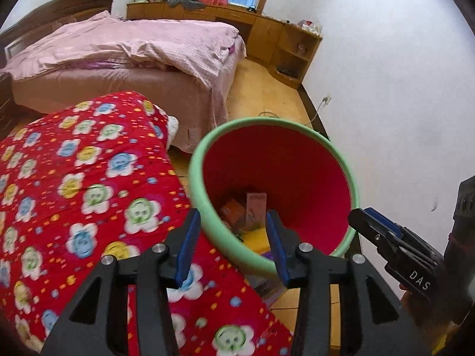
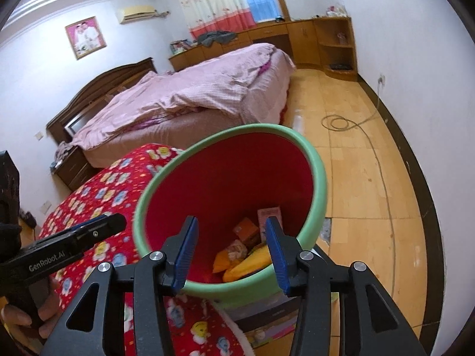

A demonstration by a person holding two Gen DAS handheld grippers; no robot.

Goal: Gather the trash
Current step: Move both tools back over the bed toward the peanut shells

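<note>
Two grippers, left (image 1: 234,231) and right (image 2: 231,237), hang spread and empty over one green-rimmed red bin (image 2: 317,184) holding several scraps.

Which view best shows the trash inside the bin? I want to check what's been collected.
The right wrist view: it looks down into the bin, showing the orange and yellow trash. The left wrist view shows only a few dim boxes.
</note>
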